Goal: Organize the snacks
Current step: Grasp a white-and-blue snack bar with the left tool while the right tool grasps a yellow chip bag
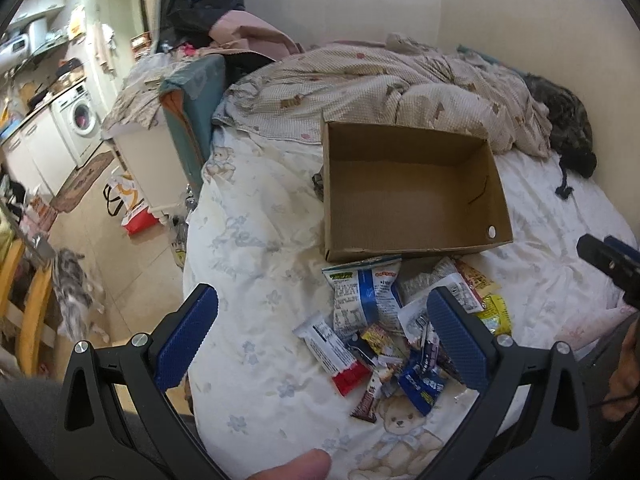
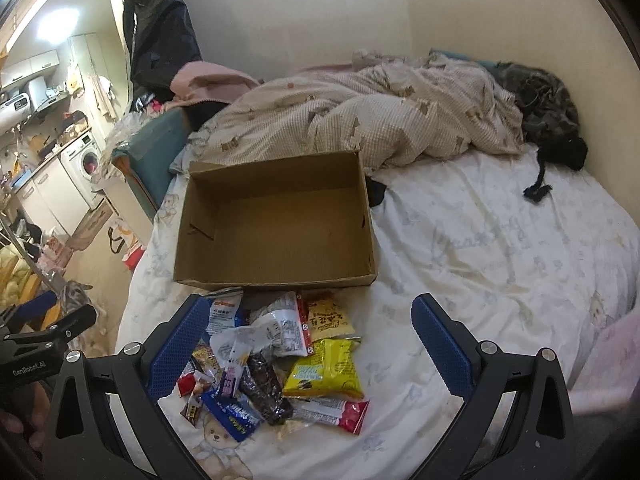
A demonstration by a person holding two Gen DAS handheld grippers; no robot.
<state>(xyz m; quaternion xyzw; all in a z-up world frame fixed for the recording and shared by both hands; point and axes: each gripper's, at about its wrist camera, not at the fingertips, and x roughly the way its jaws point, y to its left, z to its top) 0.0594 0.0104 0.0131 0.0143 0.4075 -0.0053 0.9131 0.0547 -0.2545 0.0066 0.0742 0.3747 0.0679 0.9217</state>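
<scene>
An empty open cardboard box (image 1: 416, 196) (image 2: 276, 220) lies on the white bed sheet. A pile of snack packets (image 1: 400, 328) (image 2: 272, 352) lies just in front of it: a yellow bag (image 2: 326, 368), a white-and-red bar (image 1: 332, 352), a blue packet (image 1: 420, 386), a dark bar (image 2: 264, 388). My left gripper (image 1: 322, 326) is open and empty above the pile's left side. My right gripper (image 2: 308, 338) is open and empty above the pile. The right gripper's tip (image 1: 608, 260) shows at the right edge of the left wrist view.
A crumpled beige duvet (image 1: 380, 88) and a dark cat (image 1: 564, 120) lie behind the box by the wall. A grey cat (image 1: 72, 296) walks on the floor to the left. Left of the bed stand a white cabinet (image 1: 148, 168) and bags.
</scene>
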